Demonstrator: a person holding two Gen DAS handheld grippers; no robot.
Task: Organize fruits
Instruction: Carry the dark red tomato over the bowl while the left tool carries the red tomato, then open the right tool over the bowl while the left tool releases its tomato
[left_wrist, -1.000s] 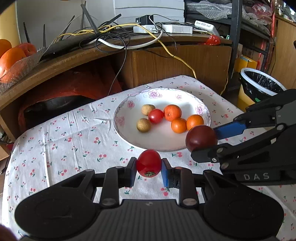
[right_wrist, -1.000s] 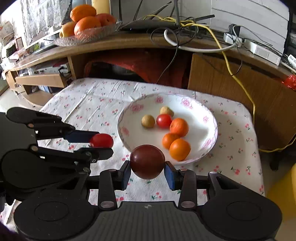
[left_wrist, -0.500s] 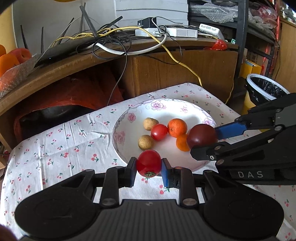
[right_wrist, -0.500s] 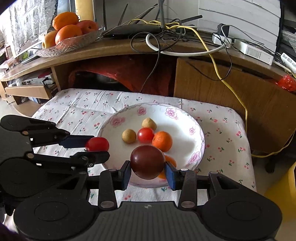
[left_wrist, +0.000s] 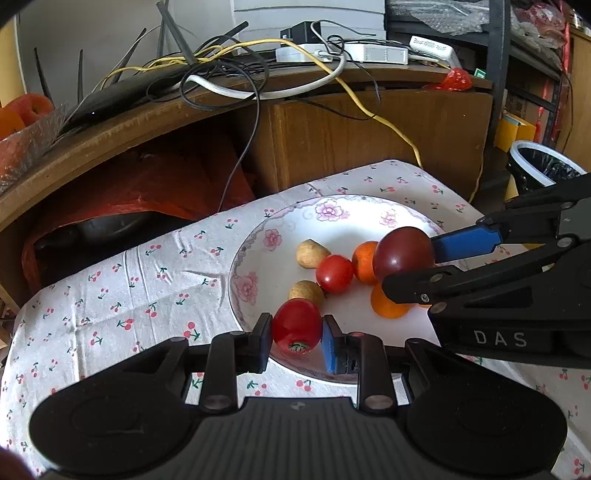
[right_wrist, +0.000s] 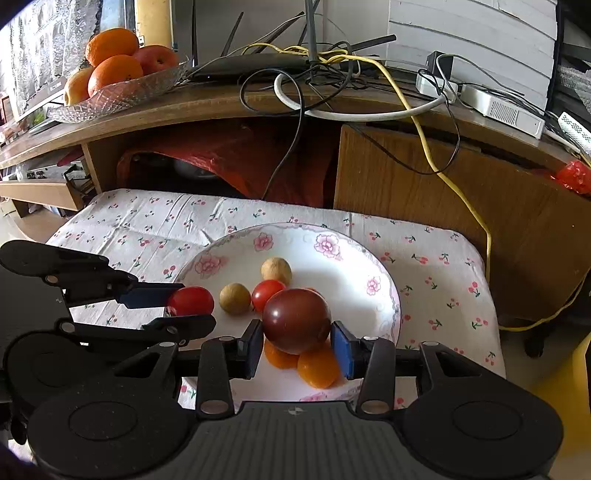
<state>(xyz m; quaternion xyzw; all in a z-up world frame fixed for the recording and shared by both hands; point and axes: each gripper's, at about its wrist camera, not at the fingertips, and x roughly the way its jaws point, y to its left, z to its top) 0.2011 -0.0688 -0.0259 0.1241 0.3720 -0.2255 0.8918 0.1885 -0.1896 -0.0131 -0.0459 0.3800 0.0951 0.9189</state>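
My left gripper (left_wrist: 296, 336) is shut on a small red tomato (left_wrist: 296, 325), held over the near rim of a white flowered plate (left_wrist: 258, 254). My right gripper (right_wrist: 297, 345) is shut on a dark red plum (right_wrist: 296, 319) above the plate (right_wrist: 380, 284). In the left wrist view the plum (left_wrist: 403, 253) hangs over the plate's right half. On the plate lie another red tomato (left_wrist: 334, 273), two tan round fruits (left_wrist: 311, 253) (left_wrist: 306, 291) and oranges (left_wrist: 386, 306), partly hidden behind the plum.
The plate sits on a low table with a cherry-print cloth (left_wrist: 122, 295). Behind it a wooden desk (right_wrist: 221, 103) carries tangled cables, a router and a glass dish of oranges and an apple (right_wrist: 114, 74). A lined bin (left_wrist: 543, 170) stands at the right.
Both grippers have moved forward with their fruits, from the table's near side to above the plate. The tomato and plum stay gripped.
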